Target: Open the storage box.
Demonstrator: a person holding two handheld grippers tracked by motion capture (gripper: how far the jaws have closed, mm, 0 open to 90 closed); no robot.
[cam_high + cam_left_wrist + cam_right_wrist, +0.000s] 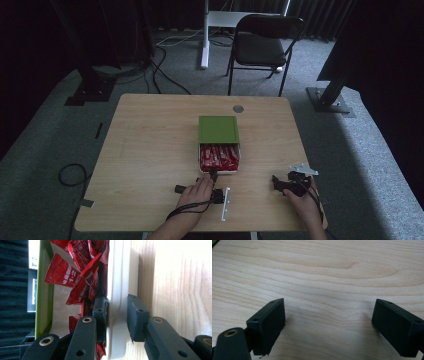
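Observation:
A green box (218, 130) stands at the table's middle with its white drawer (218, 171) pulled out toward me, full of red packets (218, 156). My left gripper (212, 173) is at the drawer's front. In the left gripper view the gripper (117, 315) is shut on the drawer's white front wall (117, 277), one pad inside against the red packets (75, 272) and one outside. The box's green edge (43, 290) runs along the far side. My right gripper (276, 181) rests to the right of the drawer; its jaws (328, 322) stand open over bare wood.
The wooden table (150, 150) has a small grey disc (238, 108) near its far edge. A black folding chair (260, 45) and a white desk leg (204, 35) stand beyond it on grey carpet with cables (72, 175).

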